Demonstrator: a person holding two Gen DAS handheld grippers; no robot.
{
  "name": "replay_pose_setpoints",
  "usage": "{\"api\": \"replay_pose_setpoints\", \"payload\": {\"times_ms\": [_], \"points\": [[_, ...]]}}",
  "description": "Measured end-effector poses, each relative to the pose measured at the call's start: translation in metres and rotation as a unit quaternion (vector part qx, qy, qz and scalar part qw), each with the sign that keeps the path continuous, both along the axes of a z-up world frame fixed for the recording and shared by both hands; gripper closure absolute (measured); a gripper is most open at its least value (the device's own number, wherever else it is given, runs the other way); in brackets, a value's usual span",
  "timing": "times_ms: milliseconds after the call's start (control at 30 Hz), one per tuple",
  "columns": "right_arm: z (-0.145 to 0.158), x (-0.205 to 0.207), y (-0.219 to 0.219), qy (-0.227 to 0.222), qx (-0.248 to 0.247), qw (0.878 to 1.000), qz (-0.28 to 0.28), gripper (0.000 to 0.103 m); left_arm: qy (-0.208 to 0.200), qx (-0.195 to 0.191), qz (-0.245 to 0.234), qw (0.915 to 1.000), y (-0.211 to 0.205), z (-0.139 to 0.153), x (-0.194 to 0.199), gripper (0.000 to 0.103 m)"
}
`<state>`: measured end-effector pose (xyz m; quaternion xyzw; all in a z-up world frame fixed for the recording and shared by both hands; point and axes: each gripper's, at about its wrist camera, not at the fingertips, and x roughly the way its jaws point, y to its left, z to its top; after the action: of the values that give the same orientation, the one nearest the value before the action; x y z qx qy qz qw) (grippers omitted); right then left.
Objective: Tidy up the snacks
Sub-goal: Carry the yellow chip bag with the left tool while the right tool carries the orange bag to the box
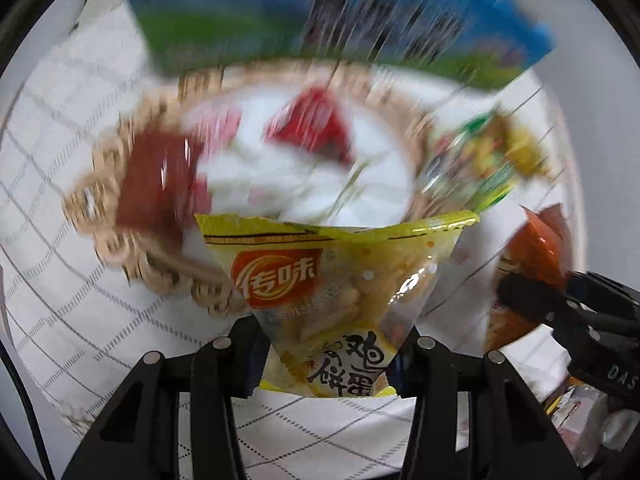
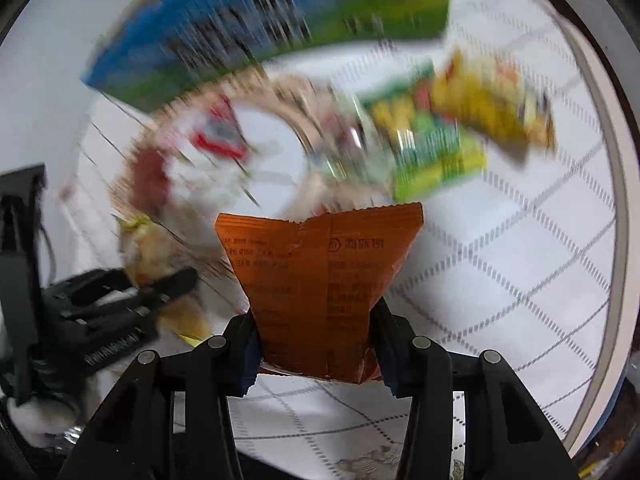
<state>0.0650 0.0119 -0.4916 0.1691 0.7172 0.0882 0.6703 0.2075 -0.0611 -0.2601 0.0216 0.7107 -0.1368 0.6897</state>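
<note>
Across the tabletop (image 2: 500, 280), under its white cloth with the grey diamond grid, everything streaks with motion blur, so take the far details loosely. Biggest thing on show is the blue-and-green box (image 1: 320, 16), lying just beyond the woven basket (image 1: 116, 240), our landmark. That basket looks like the collecting point: a red packet (image 1: 310, 124) and a dark brown one (image 1: 154, 184) already lie inside on its white liner. Just beside the basket's right rim sit a green packet (image 2: 436, 152) and a yellow one (image 2: 488, 108), not yet gathered.

On the near side of the basket, both hands are loaded. Left hand-held gripper (image 1: 328, 364) is clenched on the yellow biscuit packet (image 1: 340, 280), pinching its lower end so the bag stands up clear of the cloth. Right hand-held gripper (image 2: 316, 352) grasps the orange packet (image 2: 320, 280) the same way, by its bottom, printed back facing the camera. Gripping at one end likely keeps the contents uncrushed and lets each bag drop cleanly. Judging by where they hang, the basket comes next.
</note>
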Motion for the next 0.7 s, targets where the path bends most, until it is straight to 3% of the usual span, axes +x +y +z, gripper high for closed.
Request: {"api": "replay_pose_setpoints", "payload": {"times_ms": [233,367,500,700], "points": [[0.097,0.089,-0.026,-0.105,0.027,0.994,-0.013,0.053,-0.082,-0.069,0.003,0.9942,-0.018,0.106,0.080,0.059],[0.132,0.142,-0.043,-0.146,-0.006,0.989,0.001,0.053,-0.120,-0.053,0.005,0.9913,-0.016,0.136,0.135,0.059],[0.126,0.199,-0.048,-0.141,-0.030,0.989,0.011,0.053,-0.110,-0.024,0.012,0.9936,-0.009,0.126,0.190,0.059],[0.078,0.251,-0.049,-0.080,-0.051,0.995,0.026,0.053,-0.031,0.011,0.022,0.9992,-0.003,0.055,0.239,0.059]]}}
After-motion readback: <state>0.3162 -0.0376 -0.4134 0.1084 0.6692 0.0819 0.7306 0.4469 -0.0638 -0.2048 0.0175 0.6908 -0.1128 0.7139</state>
